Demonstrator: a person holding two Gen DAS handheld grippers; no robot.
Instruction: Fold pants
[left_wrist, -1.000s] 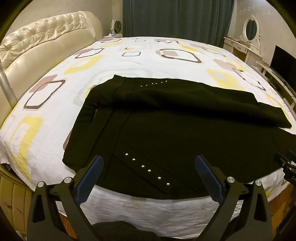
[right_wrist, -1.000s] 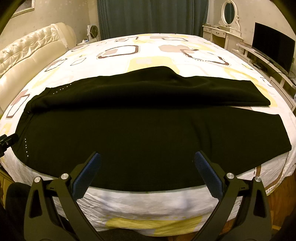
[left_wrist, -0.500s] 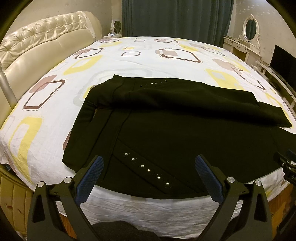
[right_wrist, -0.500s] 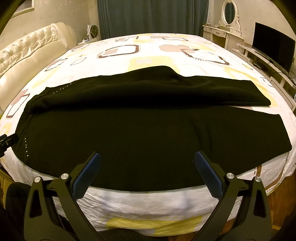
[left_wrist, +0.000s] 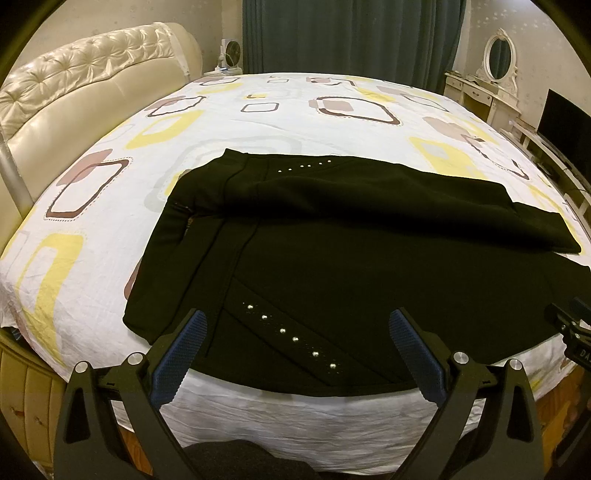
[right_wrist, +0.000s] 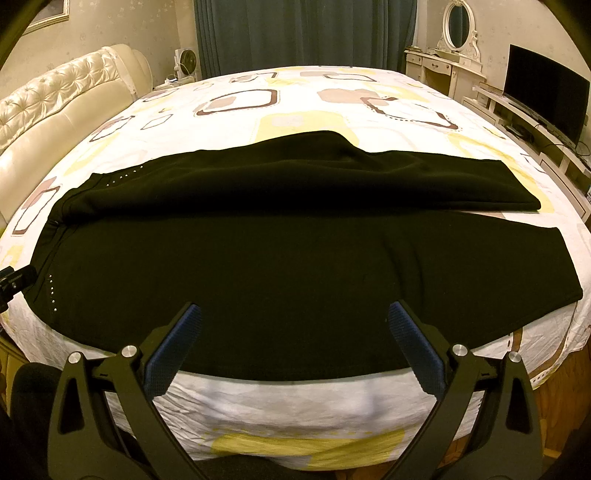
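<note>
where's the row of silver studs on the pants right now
In the left wrist view, the silver studs run diagonally on the black pants near the bed's front edge, just beyond the open left tongs.

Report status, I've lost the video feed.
Left gripper open, right gripper open, both empty. Black studded pants flat on patterned bedsheet. Nothing in the way.

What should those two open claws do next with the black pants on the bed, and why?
Probably lower both onto the near edge of the pants and pinch it. The left gripper and right gripper are open and empty, and the two legs lie side by side on the bed, ready to fold together.
</note>
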